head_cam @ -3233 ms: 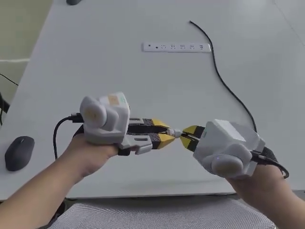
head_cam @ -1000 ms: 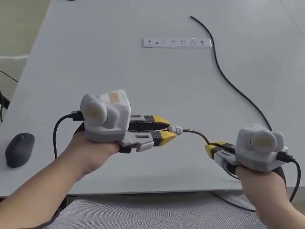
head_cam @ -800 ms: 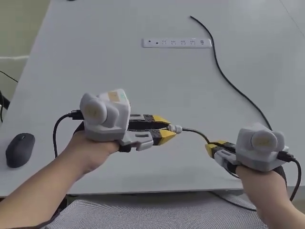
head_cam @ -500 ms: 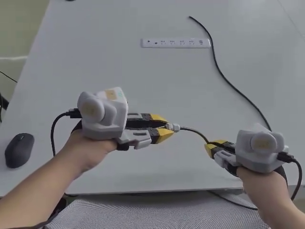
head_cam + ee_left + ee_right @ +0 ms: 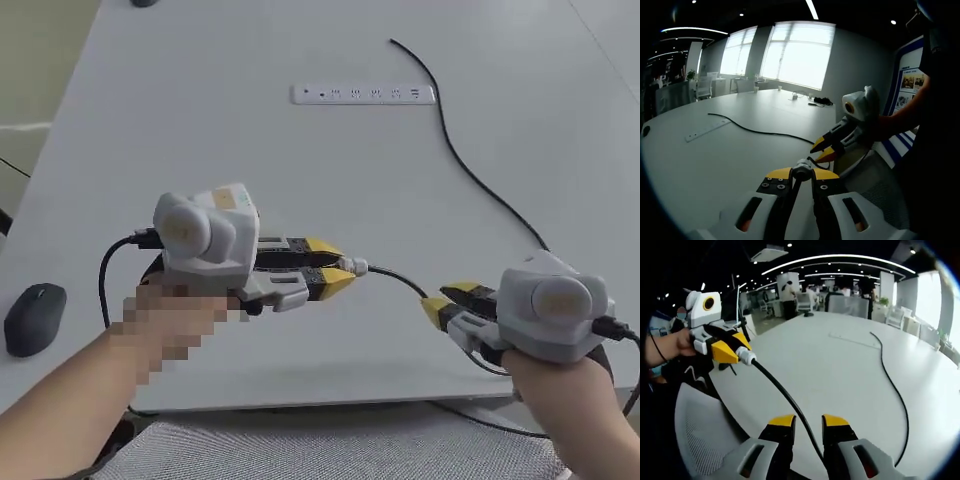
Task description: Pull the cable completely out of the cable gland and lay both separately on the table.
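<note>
Two grippers hang over the near edge of the table (image 5: 250,150), above a mesh chair seat (image 5: 330,450). We log the right gripper (image 5: 442,299) nearest. Its jaws stand a narrow gap apart, and the black cable (image 5: 395,280) runs loose between them, unpinched. The cable climbs leftward into the cable gland (image 5: 746,356). The left gripper (image 5: 338,268) has its jaws clamped on the gland and holds it in the air. A mouse (image 5: 25,318) sits at the far left. Farther out, a black cord (image 5: 470,180) snakes across the table; we cannot tell whether it joins the held cable. Farthest lies a white power strip (image 5: 365,95).
</note>
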